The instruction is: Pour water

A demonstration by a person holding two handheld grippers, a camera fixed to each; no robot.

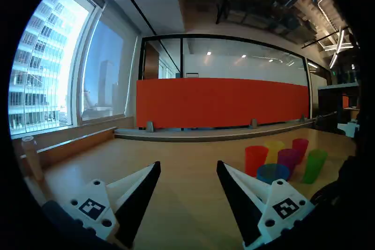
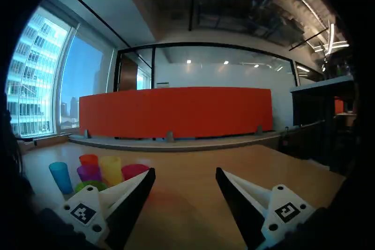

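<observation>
Wooden tabletop [image 1: 140, 151] ahead: cups [image 1: 283, 161] stand upright to the right of your left gripper [image 1: 188, 163], closer beside your right gripper [image 2: 184, 170]; both spread apart, empty.

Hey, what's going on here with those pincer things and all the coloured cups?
A person holds a gripper in each hand above a wooden table. The left gripper and the right gripper both have their jaws open and hold nothing. A cluster of coloured cups stands on the table, off to the side of each gripper, untouched. The job is pouring water, but no pouring has started, and I cannot tell whether any cup has water in it.
</observation>
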